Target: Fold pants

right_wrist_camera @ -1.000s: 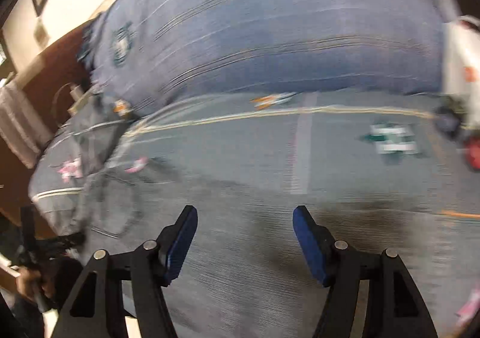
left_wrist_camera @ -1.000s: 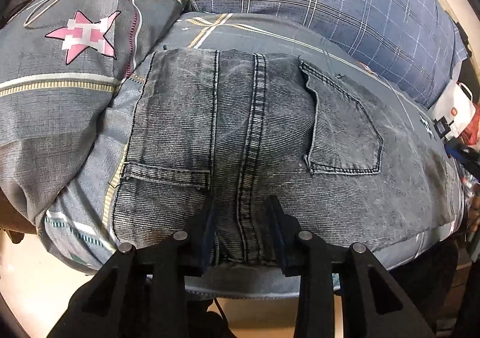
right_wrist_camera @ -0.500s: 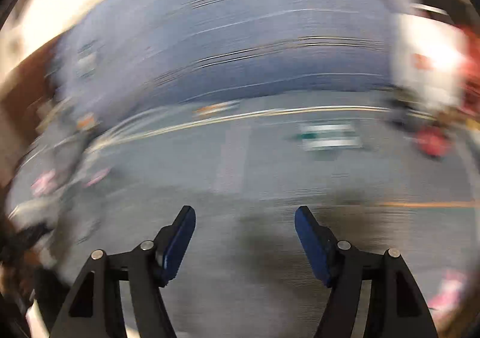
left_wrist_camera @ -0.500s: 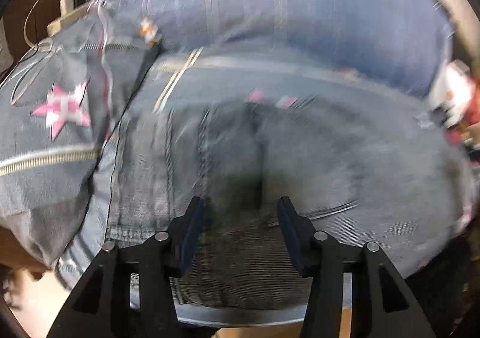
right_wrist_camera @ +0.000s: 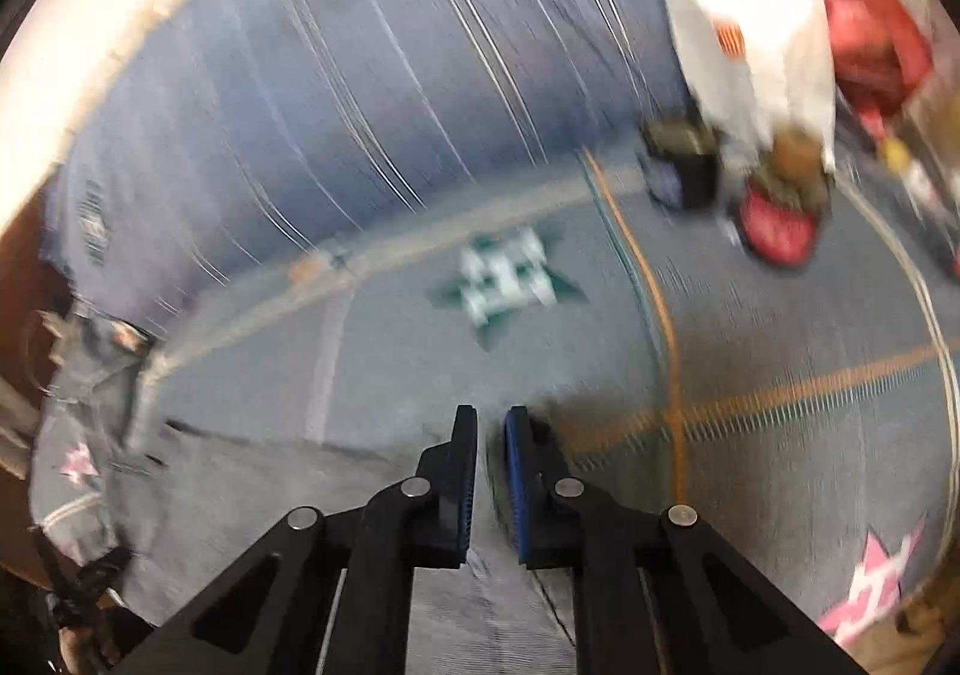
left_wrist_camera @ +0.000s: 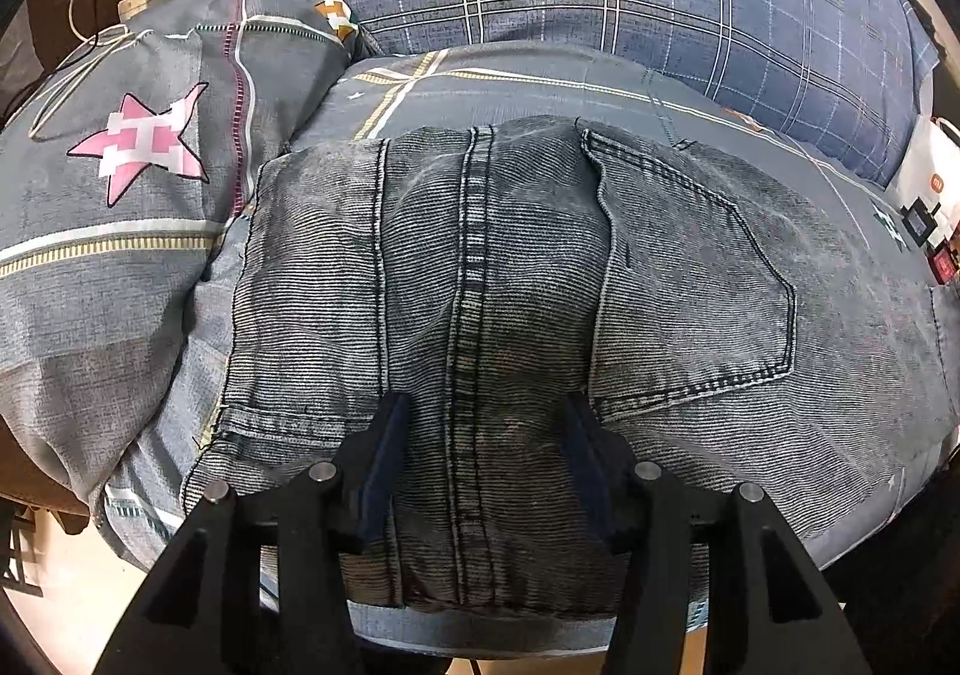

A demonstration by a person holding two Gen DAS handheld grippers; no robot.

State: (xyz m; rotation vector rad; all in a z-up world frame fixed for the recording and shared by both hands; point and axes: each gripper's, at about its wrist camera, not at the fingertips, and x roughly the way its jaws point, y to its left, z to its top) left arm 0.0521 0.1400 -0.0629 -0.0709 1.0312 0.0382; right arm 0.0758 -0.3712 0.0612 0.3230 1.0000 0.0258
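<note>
Pants between parted left gripper fingers

Left wrist view is sharp and evenly lit; right wrist view is motion-blurred, with fisheye-bent edges.

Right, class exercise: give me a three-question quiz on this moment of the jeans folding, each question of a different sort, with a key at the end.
1. True or false: the left gripper stands open over the jeans.
2. Multiple choice: the pink star on the pillow in the left wrist view lies (A) left of the jeans, (B) on the back pocket, (C) between the fingers.
3. Fill in: the right gripper's fingers are nearly ____, with only a thin gap.

Key: 1 true; 2 A; 3 closed. Whether the right gripper pinches cloth is too blurred to tell.
</note>
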